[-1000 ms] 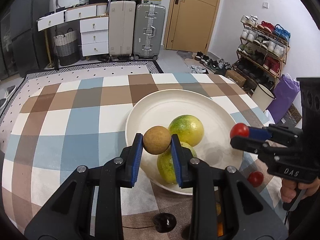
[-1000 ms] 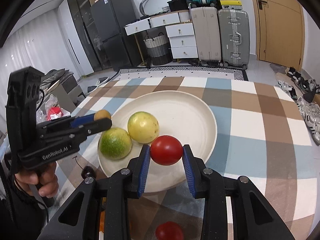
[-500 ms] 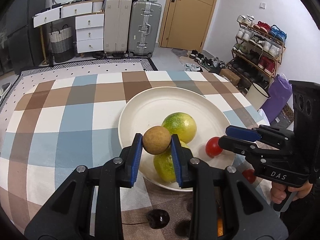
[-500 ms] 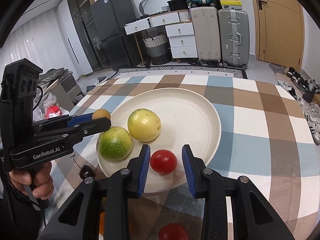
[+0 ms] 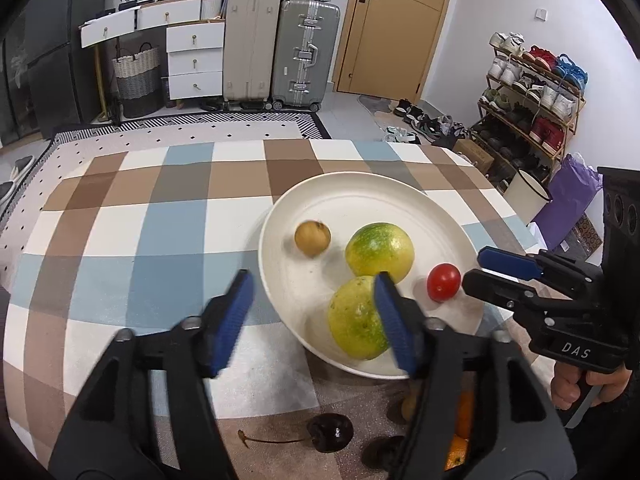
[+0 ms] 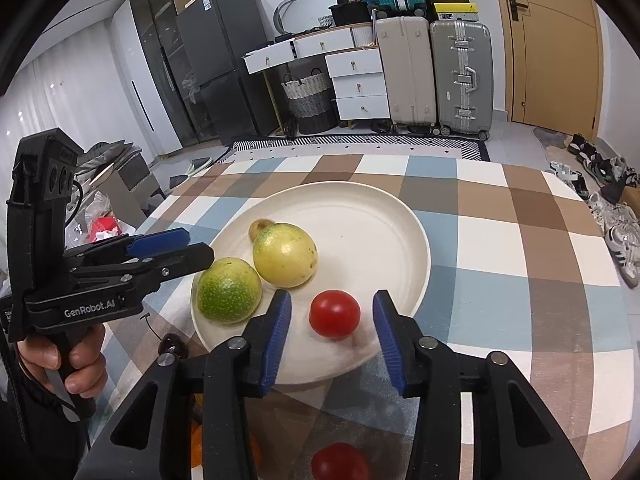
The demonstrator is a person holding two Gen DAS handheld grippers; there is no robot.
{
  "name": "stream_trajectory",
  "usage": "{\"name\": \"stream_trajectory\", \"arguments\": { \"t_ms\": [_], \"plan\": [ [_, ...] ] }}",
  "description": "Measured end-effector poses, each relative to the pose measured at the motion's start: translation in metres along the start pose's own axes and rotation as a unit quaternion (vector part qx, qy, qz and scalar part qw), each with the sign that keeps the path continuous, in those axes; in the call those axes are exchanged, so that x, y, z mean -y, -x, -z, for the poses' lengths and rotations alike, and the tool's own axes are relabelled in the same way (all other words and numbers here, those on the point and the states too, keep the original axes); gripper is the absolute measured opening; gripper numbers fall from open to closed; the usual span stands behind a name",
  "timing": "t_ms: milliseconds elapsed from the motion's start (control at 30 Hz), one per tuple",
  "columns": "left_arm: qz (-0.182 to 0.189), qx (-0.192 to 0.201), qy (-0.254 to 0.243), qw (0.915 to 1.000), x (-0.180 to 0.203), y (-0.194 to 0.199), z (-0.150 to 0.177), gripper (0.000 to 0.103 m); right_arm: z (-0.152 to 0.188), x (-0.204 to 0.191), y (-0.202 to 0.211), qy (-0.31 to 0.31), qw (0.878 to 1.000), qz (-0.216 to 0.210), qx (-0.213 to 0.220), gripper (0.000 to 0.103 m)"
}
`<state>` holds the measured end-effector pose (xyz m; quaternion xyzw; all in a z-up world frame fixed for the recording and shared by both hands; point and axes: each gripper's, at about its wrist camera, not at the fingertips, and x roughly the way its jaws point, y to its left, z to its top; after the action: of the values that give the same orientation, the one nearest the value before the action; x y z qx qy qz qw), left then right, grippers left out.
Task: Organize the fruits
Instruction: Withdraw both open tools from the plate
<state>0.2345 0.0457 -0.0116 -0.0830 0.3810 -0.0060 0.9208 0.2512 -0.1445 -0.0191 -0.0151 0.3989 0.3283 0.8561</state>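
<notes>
Fruit on plate, both hand-held grippers letting go

L hand-held gripper [image 5: 312, 316] jaws opening, nothing between; brown fruit [image 5: 312, 238] lies loose on plate [image 5: 360, 188] w/ two green-yellow fruits [image 5: 379, 255]. R hand-held gripper [image 6: 330, 328] jaws opening, tomato [image 6: 335, 314] between but untouched, resting on plate. Cherry [image 5: 330, 432] + 2nd tomato [image 6: 340, 462] on bench [image 5: 120, 216] near plate.

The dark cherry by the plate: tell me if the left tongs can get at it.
Probably yes. The dark cherry lies bare on the tablecloth, just under the left tongs, which are opening and empty; nothing covers it.
</notes>
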Motion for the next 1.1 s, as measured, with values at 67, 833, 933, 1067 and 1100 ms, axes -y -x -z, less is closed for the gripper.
{"name": "stream_trajectory", "arguments": {
  "t_ms": [67, 833, 933, 1067, 1100],
  "plan": [
    [-0.005, 0.006, 0.003, 1.0000, -0.002, 0.005, 0.001, 0.081, 0.000, -0.001, 0.003, 0.003, 1.000, 0.002, -0.001, 0.045],
    [-0.013, 0.045, -0.023, 0.9987, 0.002, 0.074, 0.054, 0.102, 0.031, -0.005, 0.059, 0.015, 0.999, 0.039, 0.023, 0.102],
    [-0.010, 0.046, -0.020, 0.9987, 0.001, 0.077, 0.061, 0.102, 0.037, -0.004, 0.064, 0.015, 0.999, 0.039, 0.022, 0.102],
    [-0.012, 0.034, -0.025, 0.9991, 0.004, 0.076, 0.071, 0.102, 0.044, -0.002, 0.066, 0.009, 0.999, 0.034, 0.020, 0.102],
    [-0.014, 0.031, -0.029, 0.9990, 0.006, 0.075, 0.073, 0.102, 0.045, -0.001, 0.066, 0.008, 0.999, 0.033, 0.020, 0.102]
  ]
}}
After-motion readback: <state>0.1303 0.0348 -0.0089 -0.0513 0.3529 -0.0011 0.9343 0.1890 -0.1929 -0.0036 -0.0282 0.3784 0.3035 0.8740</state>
